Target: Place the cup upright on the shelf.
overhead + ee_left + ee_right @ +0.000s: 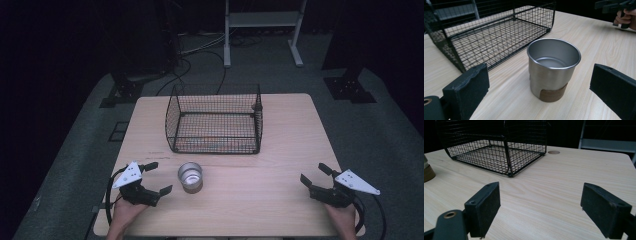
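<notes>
The wooden table (pixel 280 150) is filling the middle of the high view, with grey carpet and dark room spreading around it and a pale metal stand (pixel 262 30) standing at the top centre. The black wire basket (pixel 215 125) is sitting open-topped and empty just above the frame's centre. Below it, slightly left of centre, the steel cup (pixel 190 176) is standing upright on its brown cork base, near the basket but apart from it. The left gripper (pixel 155 179) is waiting at the lower left with its jaws spread wide and holding nothing, the cup just beside it; in the left gripper view the cup (pixel 553 68) is sitting ahead between the jaws. The right gripper (pixel 314 175) is hovering at the lower right, well apart from the cup, jaws likewise spread and empty. To grasp well, the left gripper should probably be advancing level, straddling the cup's wall low, then closing gently so it is not tipping.
</notes>
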